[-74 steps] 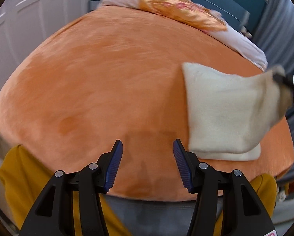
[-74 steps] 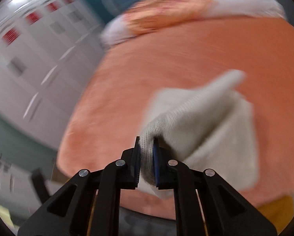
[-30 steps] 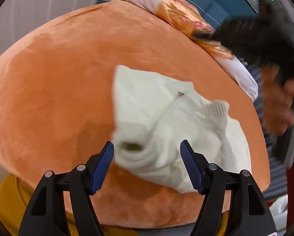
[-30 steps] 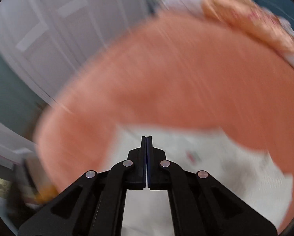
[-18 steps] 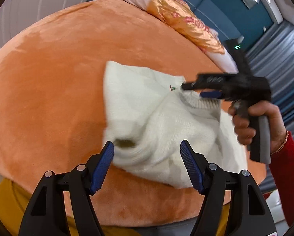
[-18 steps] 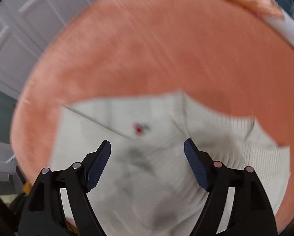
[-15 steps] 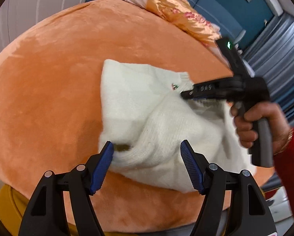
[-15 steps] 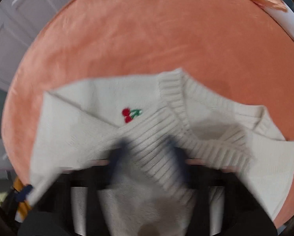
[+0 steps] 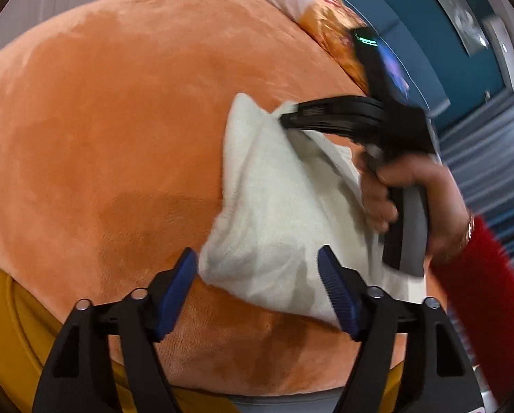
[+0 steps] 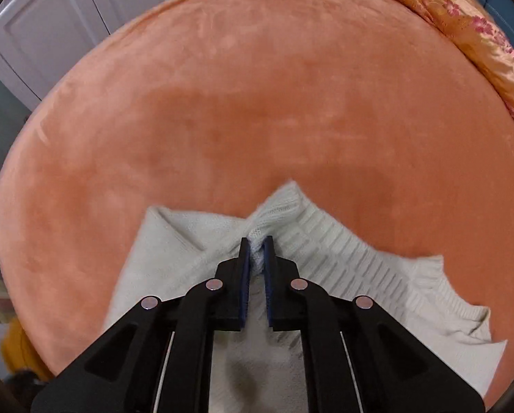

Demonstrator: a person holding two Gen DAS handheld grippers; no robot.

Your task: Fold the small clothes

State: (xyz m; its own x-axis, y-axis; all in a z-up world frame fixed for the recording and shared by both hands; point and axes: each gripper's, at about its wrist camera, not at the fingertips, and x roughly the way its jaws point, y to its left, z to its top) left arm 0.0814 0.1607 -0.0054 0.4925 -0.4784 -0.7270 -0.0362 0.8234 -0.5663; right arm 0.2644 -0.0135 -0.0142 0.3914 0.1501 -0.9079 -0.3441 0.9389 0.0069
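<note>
A small cream knitted sweater lies partly folded on an orange plush bed cover. My left gripper is open and empty, its fingers on either side of the sweater's near edge. My right gripper is shut on a pinch of the sweater's ribbed collar and lifts it off the cover. It also shows in the left wrist view, held by a hand in a red sleeve, at the sweater's far edge. The sweater spreads below and to the right of it.
An orange floral pillow on a white one lies at the bed's far end. White closet doors stand to the left. A yellow cloth hangs below the bed's near edge. Grey curtains hang at the right.
My right gripper opened over the sweater, came down and shut on the ribbed collar, bunching it up. My left gripper stayed open and moved in closer to the sweater's near edge.
</note>
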